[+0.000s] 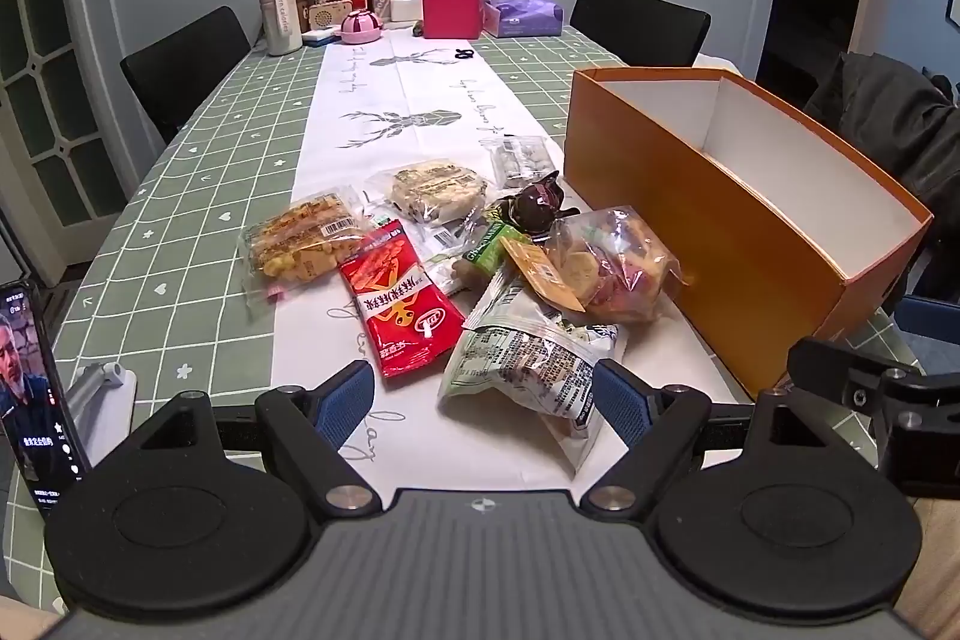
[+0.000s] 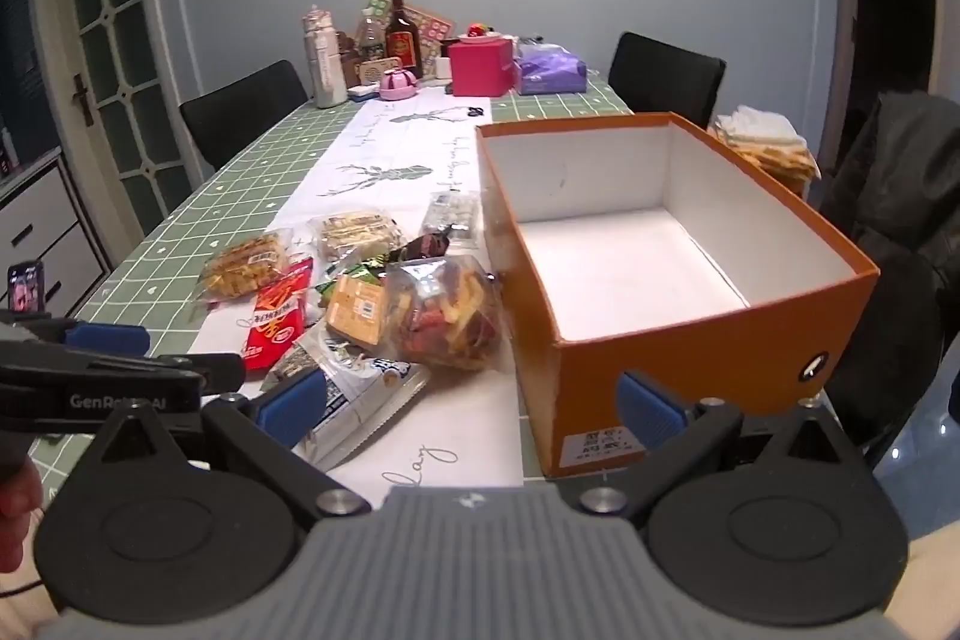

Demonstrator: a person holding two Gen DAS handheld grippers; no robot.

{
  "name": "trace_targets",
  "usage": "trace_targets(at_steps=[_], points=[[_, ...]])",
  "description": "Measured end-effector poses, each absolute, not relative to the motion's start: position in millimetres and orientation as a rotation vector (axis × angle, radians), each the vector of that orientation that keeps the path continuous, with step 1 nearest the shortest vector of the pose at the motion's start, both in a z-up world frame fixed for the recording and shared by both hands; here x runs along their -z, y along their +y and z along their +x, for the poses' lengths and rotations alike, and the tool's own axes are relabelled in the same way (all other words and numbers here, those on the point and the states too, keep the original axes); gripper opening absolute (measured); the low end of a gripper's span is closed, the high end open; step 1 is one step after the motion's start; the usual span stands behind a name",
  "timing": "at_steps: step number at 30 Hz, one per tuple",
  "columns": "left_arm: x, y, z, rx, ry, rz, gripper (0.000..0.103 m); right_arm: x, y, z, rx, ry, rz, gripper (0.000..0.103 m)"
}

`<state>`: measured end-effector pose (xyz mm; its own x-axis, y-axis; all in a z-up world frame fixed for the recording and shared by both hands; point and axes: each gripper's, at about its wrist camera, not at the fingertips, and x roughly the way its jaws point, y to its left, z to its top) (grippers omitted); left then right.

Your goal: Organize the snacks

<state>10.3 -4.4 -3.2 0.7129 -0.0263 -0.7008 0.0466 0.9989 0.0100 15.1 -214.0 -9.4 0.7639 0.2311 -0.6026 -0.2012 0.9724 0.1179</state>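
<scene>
snacks [image 1: 456,268] heaped just ahead of both grippers' wide-spread, empty fingers [image 1: 339,403]; orange box [image 2: 690,340] alongside

Snack packets lie clustered on the table runner [image 1: 420,112], which runs down the middle of the tablecloth [image 1: 198,172]. The open box [image 2: 708,340] stands to the right of the cluster, touching the mixed-snack bag [image 1: 612,268]. The sachet [image 1: 402,304] lies left of the printed pouch [image 1: 528,364], with 2 wrapped pastries behind it. Bottles and a gift box [image 1: 451,7] stand at the far end; a phone [image 1: 30,388] stands at the near left edge.
</scene>
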Motion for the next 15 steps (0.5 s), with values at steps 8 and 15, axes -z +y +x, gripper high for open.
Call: trace_targets(at_steps=[8,15], points=[[5.1,-7.6,13.6,0.039,0.783,0.031,0.097,12.1,-213.9,18.5,-0.25,0.664,0.033,0.1],[5.5,-9.4,14.2,0.043,0.782,0.037,0.097,11.8,-213.8,18.3,-0.249,0.659,0.03,0.1]])
